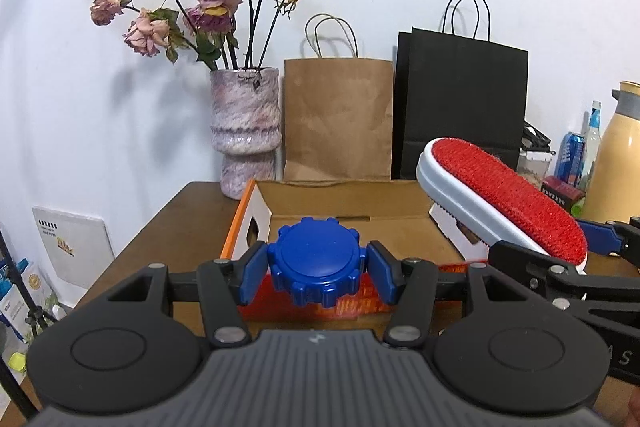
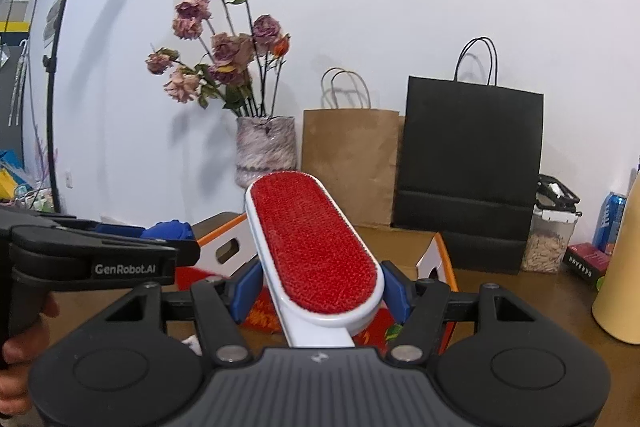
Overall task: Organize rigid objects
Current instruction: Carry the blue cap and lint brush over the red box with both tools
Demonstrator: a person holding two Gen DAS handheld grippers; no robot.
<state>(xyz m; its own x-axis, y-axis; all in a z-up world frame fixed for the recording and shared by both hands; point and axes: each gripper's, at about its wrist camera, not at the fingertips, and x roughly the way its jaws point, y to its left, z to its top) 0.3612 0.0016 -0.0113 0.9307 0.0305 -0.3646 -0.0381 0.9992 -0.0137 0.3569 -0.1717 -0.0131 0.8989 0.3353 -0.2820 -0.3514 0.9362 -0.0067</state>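
— Clearly the biggest thing here is the wooden table (image 1: 168, 227), and on it sits the open cardboard box (image 1: 344, 203) with the orange-edged sides. What does each tool carry?

— The right tool (image 2: 318, 287) is clamped on the lint brush (image 2: 312, 239), with its blue pads pressed against the white body just where the red pile ends and the handle begins. The brush hangs above the right side of the box, tipped up toward the far wall.

— How would that brush handle?

— It looks like a light, stiff plastic shell. The white sides seem smooth and could slip, and the long head sticks far ahead of the grip, so it may swing. A hold nearer the middle would be steadier, and the red pile is best left unpinched.

— And the smaller piece?

— The left tool (image 1: 318, 273) is closed on the blue knob-like cap (image 1: 318, 263), pads on opposite sides of its notched rim, held over the near edge of the box. It appears hard and light, and the notches should give the pads purchase. Neither thing lies in the box yet.
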